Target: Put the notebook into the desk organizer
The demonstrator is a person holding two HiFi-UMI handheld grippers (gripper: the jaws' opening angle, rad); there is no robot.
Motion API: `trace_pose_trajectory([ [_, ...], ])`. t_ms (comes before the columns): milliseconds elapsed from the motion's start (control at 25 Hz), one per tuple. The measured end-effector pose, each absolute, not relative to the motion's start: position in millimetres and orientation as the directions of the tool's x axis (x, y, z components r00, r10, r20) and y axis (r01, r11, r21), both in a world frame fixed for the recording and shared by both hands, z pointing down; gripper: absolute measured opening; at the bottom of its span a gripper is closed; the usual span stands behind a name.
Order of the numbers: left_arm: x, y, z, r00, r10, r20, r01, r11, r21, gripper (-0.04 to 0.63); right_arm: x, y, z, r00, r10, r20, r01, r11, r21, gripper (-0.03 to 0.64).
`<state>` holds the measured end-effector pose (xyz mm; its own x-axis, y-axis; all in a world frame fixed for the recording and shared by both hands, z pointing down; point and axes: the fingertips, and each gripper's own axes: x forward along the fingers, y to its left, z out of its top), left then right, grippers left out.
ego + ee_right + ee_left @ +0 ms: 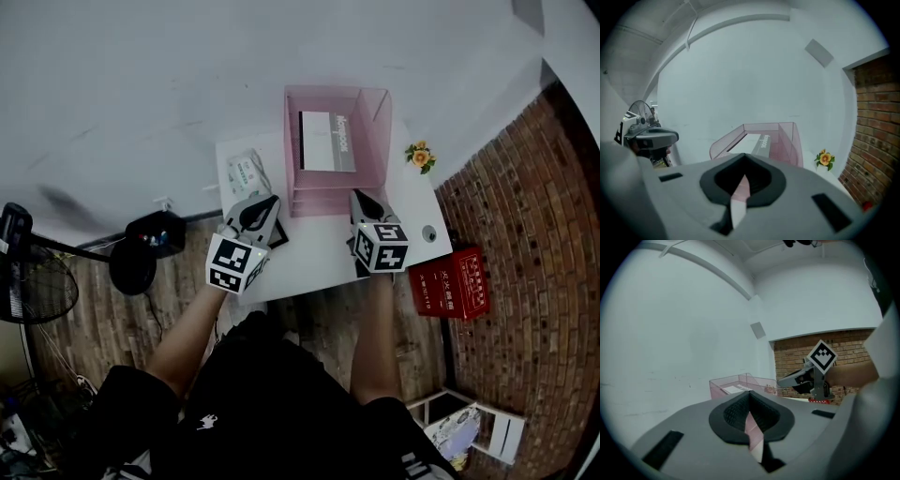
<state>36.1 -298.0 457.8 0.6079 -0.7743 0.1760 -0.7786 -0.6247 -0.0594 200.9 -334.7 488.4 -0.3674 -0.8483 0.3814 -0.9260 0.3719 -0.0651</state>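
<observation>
A white and grey notebook lies flat inside the pink mesh desk organizer at the back of the white table. Both grippers hover over the table's front half, short of the organizer. My left gripper is shut with nothing in it, its jaws meeting in a thin line. My right gripper is likewise shut and empty. The right gripper view looks straight at the organizer with the notebook in it. From the left gripper view the organizer shows ahead and the right gripper to the right.
A white packet lies at the table's back left and a small yellow flower at its back right. A small round item sits by the right edge. On the floor stand a red box, a fan and a black object.
</observation>
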Motion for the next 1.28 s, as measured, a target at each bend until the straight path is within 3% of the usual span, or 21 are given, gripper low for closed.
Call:
trace_pose_trajectory([
  [720, 54, -196, 428, 0.601, -0.792, 0.109, -0.785, -0.610, -0.107, 0.002, 221, -207, 443, -0.393, -0.902, 0.178, -0.915, 0.365, -0.173, 0.002],
  [1280, 29, -178, 407, 0.667, -0.744, 0.050, -0.740, -0.668, -0.075, 0.002, 208, -150, 415, -0.253, -0.962, 0.101, -0.954, 0.231, -0.188, 0.002],
])
